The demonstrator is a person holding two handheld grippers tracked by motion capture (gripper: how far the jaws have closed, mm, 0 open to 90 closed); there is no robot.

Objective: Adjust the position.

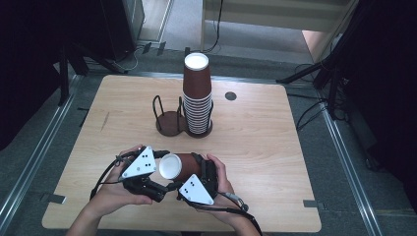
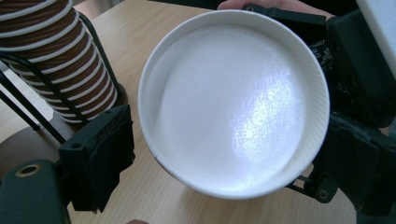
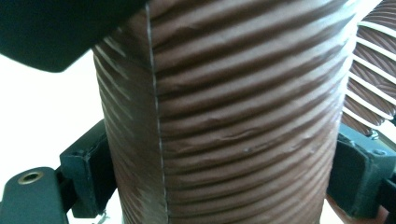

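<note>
Brown paper cup (image 1: 179, 166) clamped sideways in right tool (image 1: 199, 173); left tool (image 1: 153, 169) half-open around its rim.

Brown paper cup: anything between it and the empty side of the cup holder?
Nothing visible. The brown paper cup lies sideways in the right gripper; bare table separates it from the holder's empty ring, left of the cup stack.

Light wood table (image 1: 255, 147): two-ring black wire rack (image 1: 172, 120) beyond the jaws, tall cup stack (image 1: 197, 93) in its right ring, small dark round disc (image 1: 230, 96) farther back right.
</note>
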